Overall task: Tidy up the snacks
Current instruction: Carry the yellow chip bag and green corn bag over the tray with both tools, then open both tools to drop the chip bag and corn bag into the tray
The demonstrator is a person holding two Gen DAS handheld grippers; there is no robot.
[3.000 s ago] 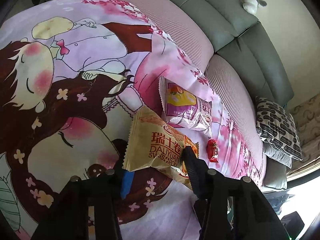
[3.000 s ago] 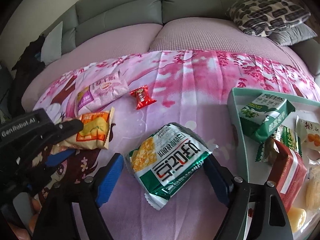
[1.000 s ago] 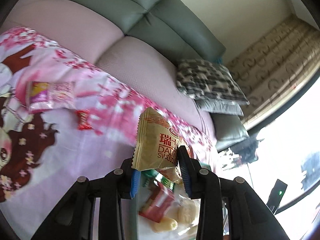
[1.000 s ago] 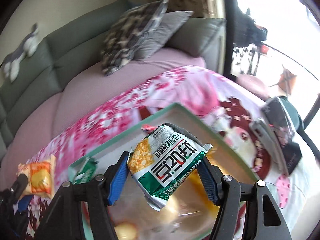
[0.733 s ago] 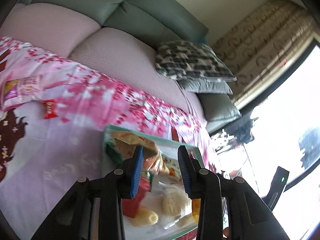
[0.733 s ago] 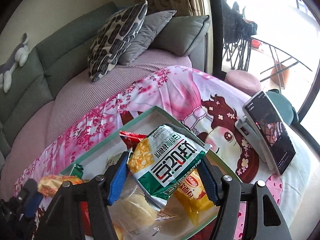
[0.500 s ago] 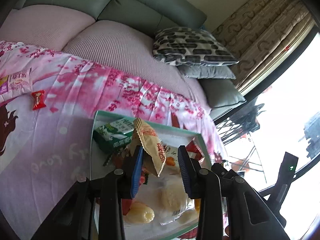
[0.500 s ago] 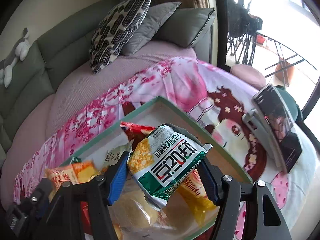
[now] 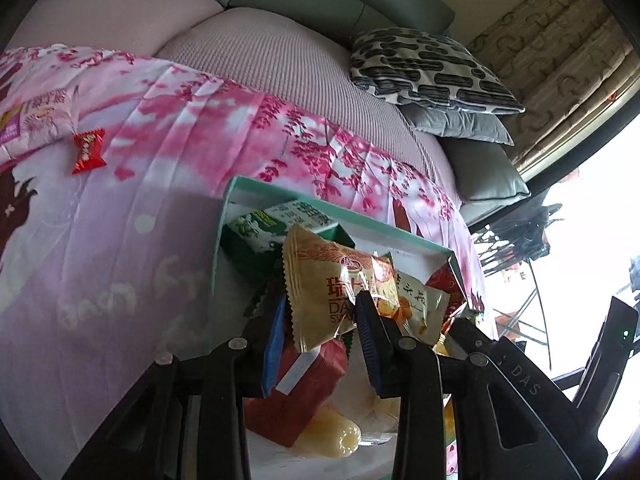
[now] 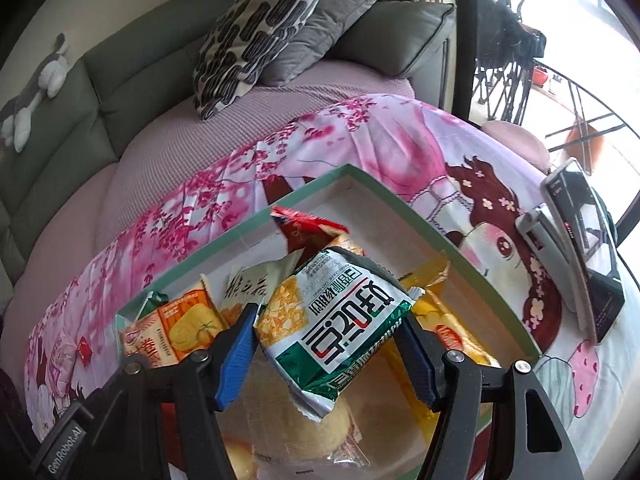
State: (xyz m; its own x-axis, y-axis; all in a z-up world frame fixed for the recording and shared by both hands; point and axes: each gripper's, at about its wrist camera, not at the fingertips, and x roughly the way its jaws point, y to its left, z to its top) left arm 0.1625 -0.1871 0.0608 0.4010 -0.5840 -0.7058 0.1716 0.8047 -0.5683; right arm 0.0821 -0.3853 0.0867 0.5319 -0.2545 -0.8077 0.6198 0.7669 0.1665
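The left tool (image 9: 322, 322) grips a gold packet (image 9: 326, 294) by its lower edge; the packet's long axis runs from 5 up to 11 o'clock, serrated top at 11, standing above the pads and over the tray (image 9: 256, 190). The right tool (image 10: 330, 346) clamps a green packet (image 10: 340, 324) across its width; its long axis runs from 6 to 12 o'clock, front end past the pads, over the snacks in the same tray (image 10: 400, 202).

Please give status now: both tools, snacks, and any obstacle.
Left tool shut on gold swiss roll packet. Right tool shut on green cracker packet. Both over crowded tray.
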